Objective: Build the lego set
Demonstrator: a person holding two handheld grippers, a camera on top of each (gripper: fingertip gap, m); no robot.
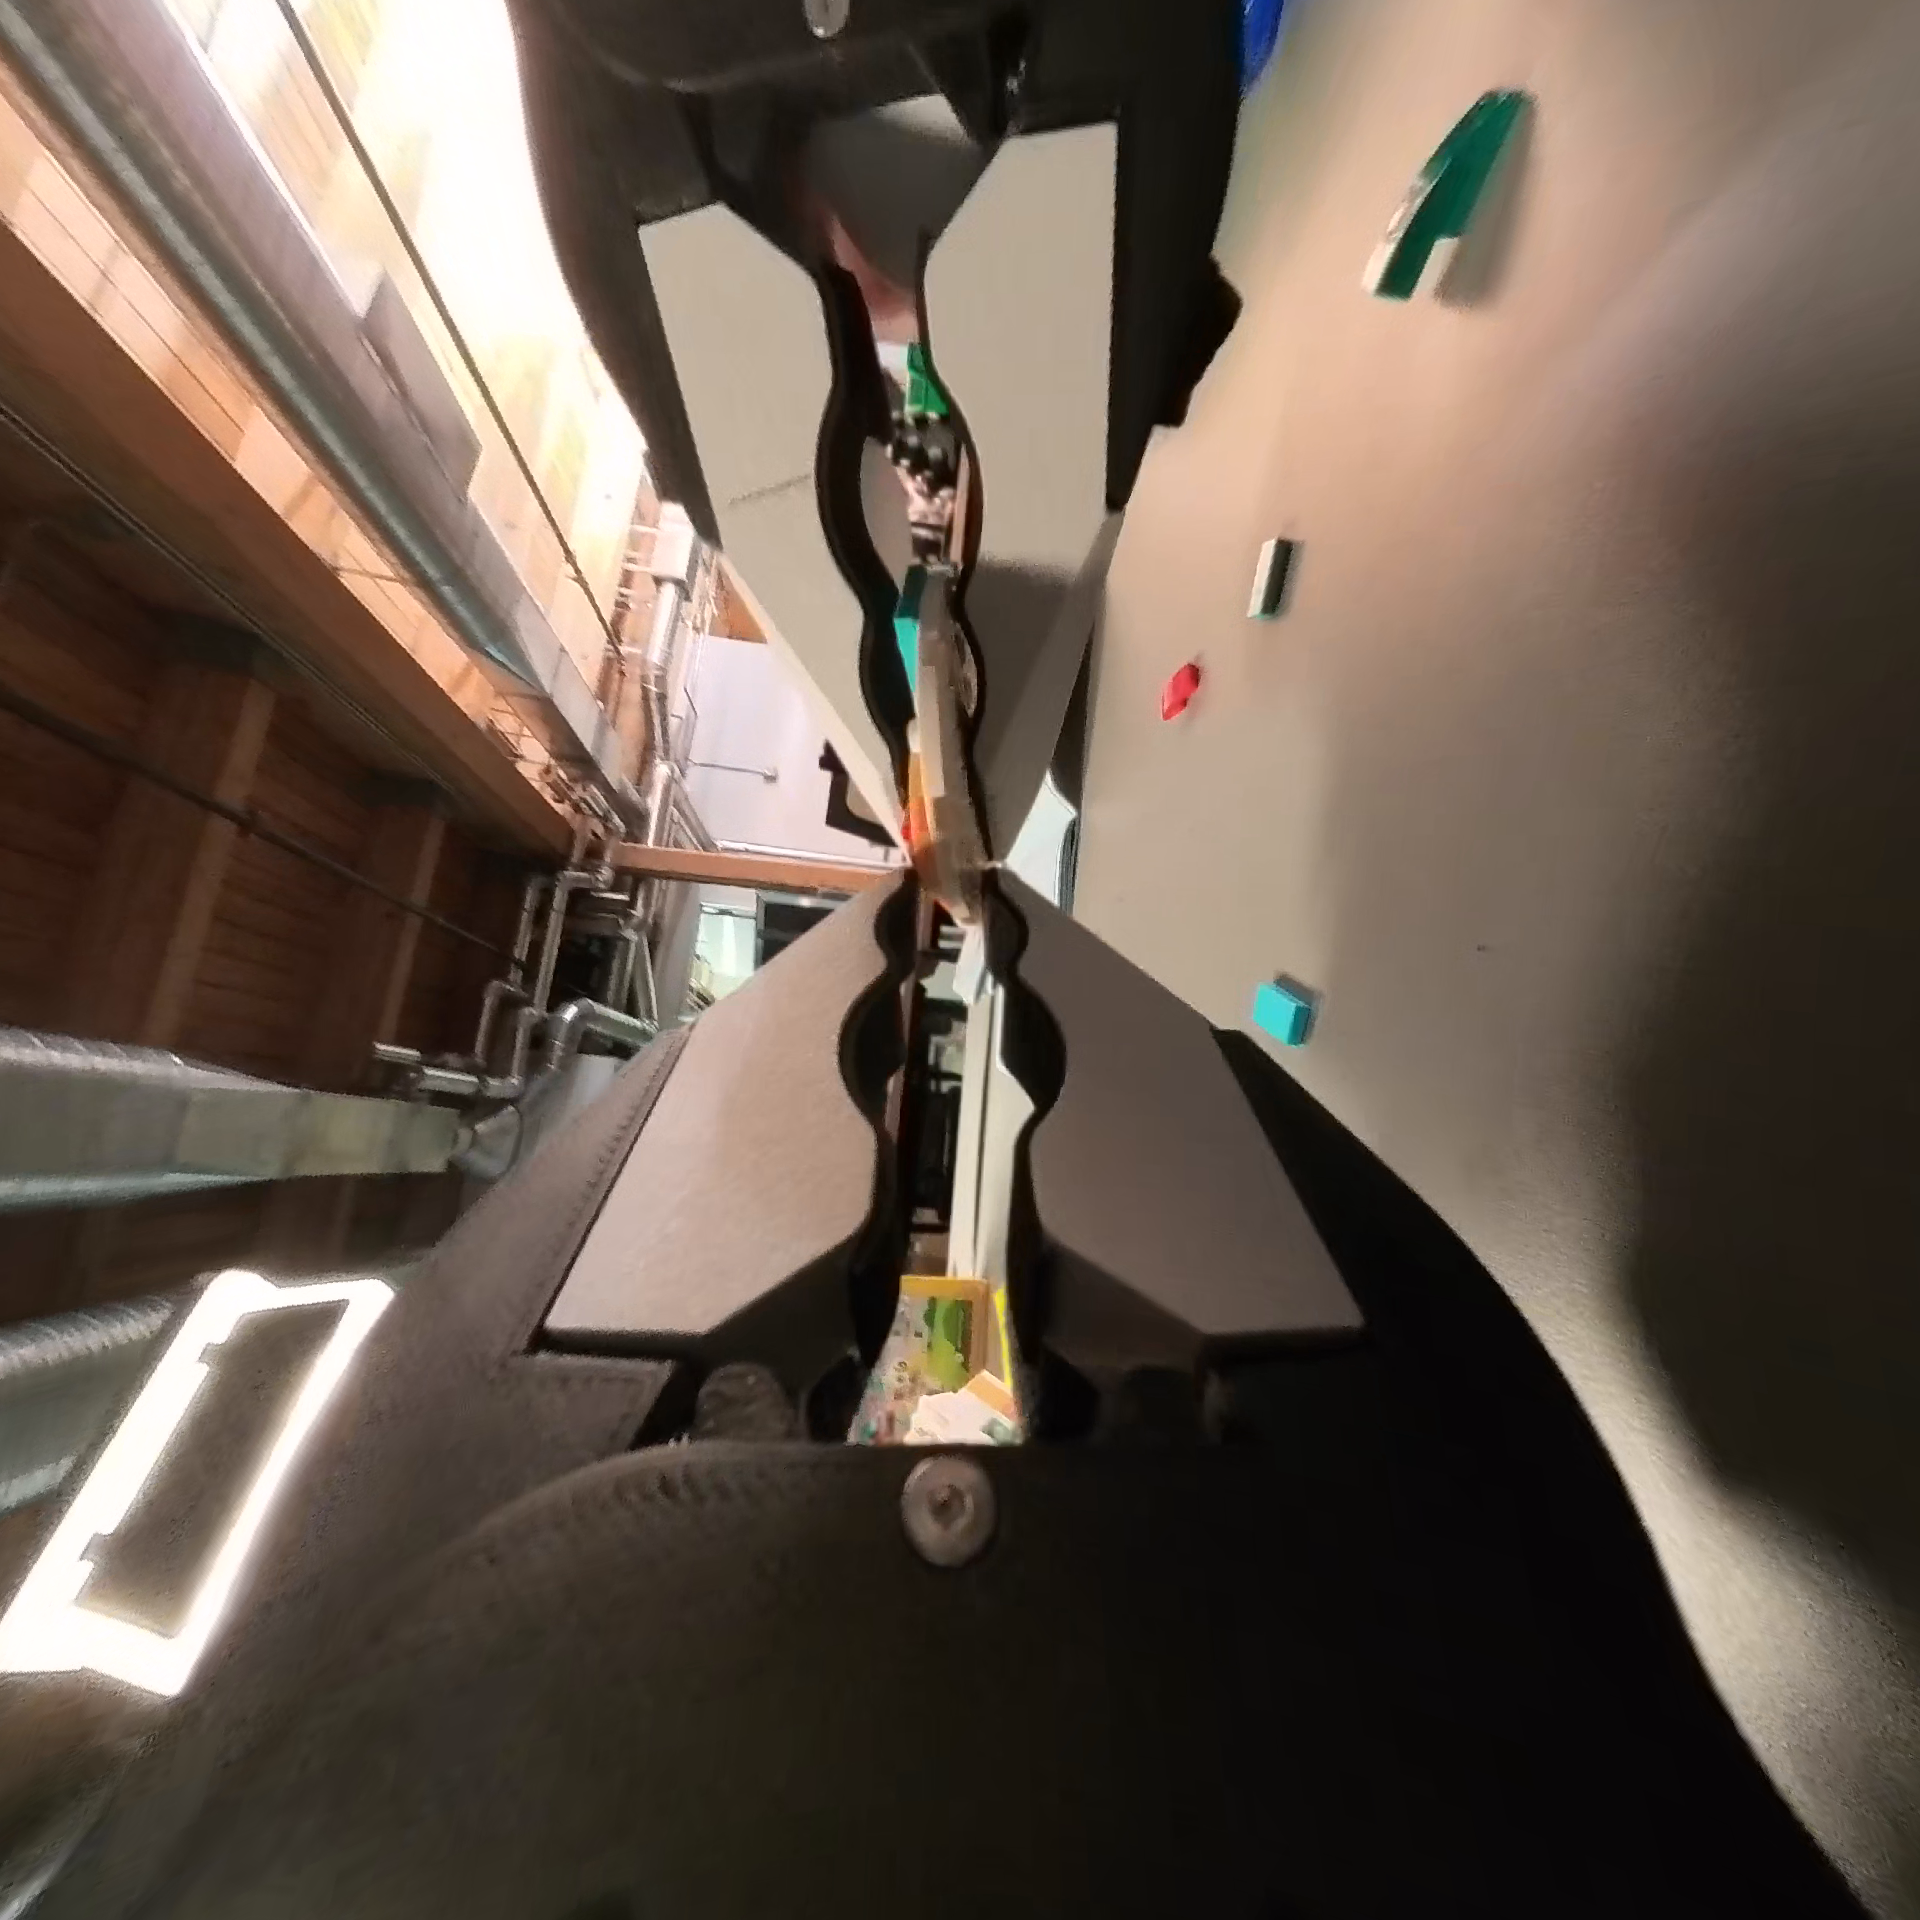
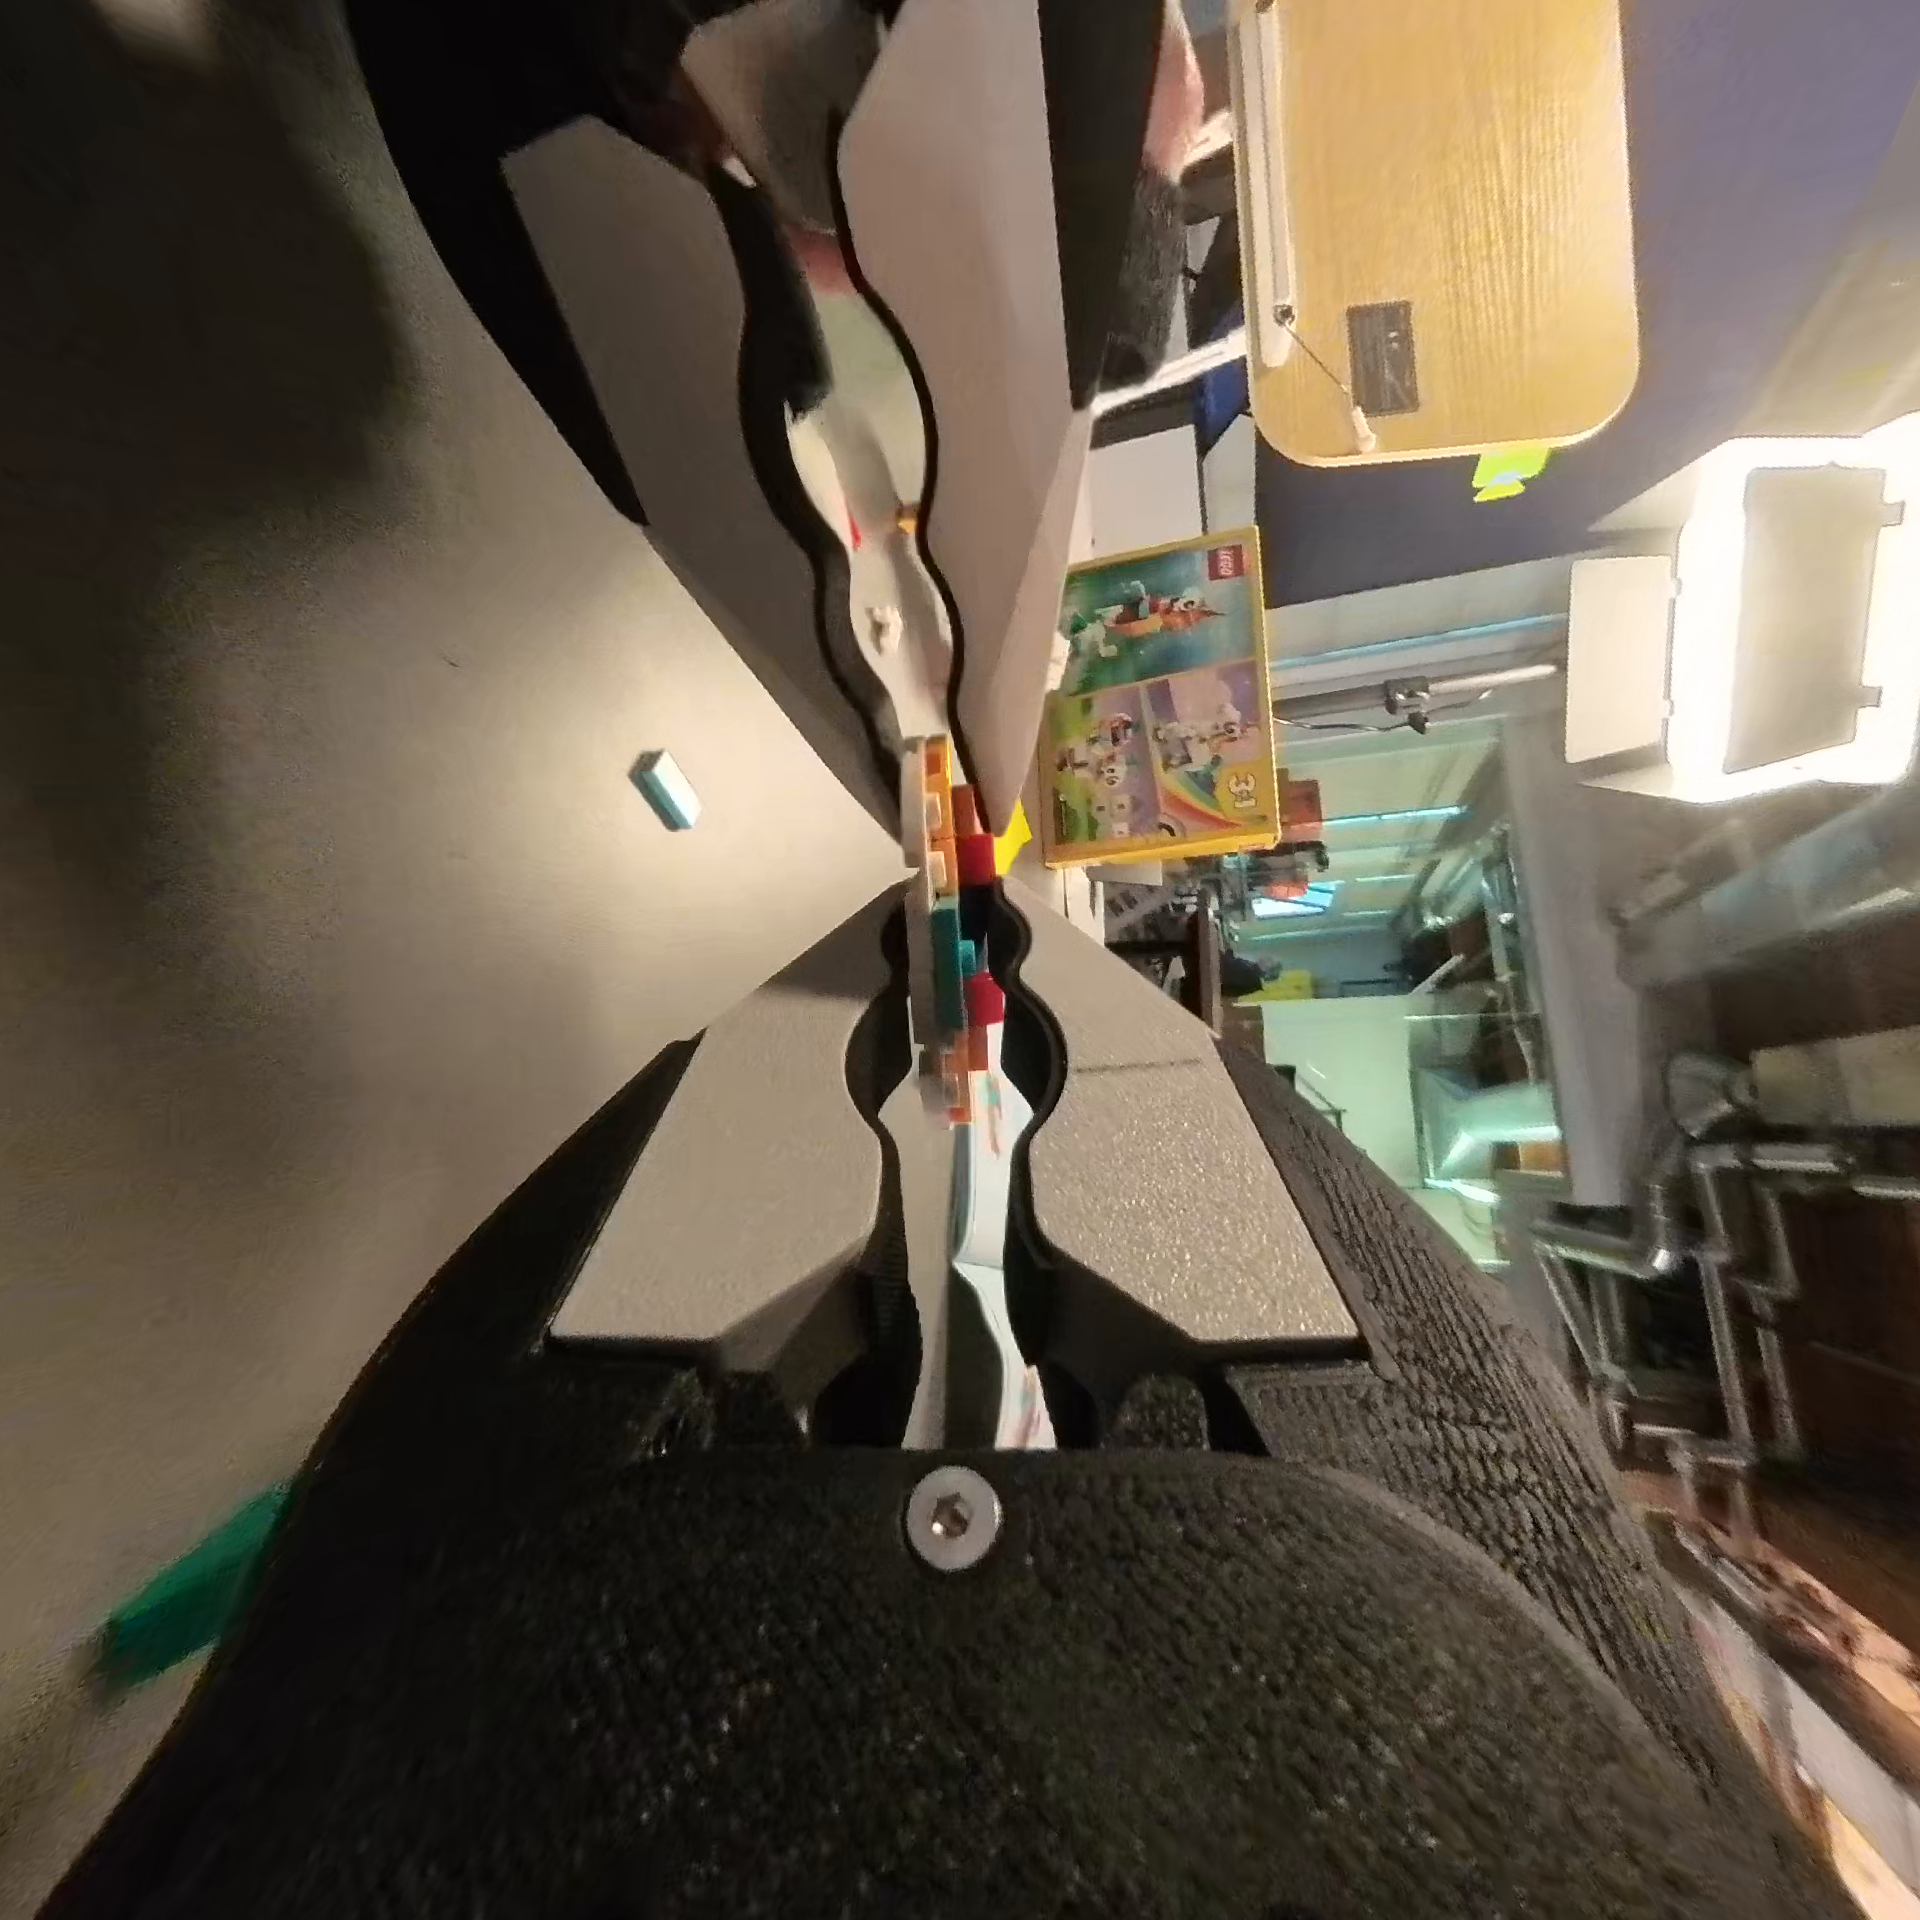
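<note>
Both tools meet tip to tip over the same small brick model: the left tool [image 1: 951, 883] is closed to a narrow gap with the model's tan plate [image 1: 948, 727] pinched at its tips, and the right tool [image 2: 961, 883] is clamped on the model [image 2: 951, 935] from the opposite end, its red, teal and orange bricks wedged between the jaws. The likely trouble is shear. With both grips on so thin a stack held on edge, any twist or uneven squeeze could pop the layers apart or flick the plate out. Loose pieces lie on the tabletop [image 1: 1558, 727] at about 2 o'clock in the left view: a red piece [image 1: 1181, 691], a teal brick [image 1: 1285, 1010] and a green piece [image 1: 1449, 213]. A dropped part could scatter among them. The set's box [image 2: 1158, 707] stands beyond, at 1 o'clock in the right view.
</note>
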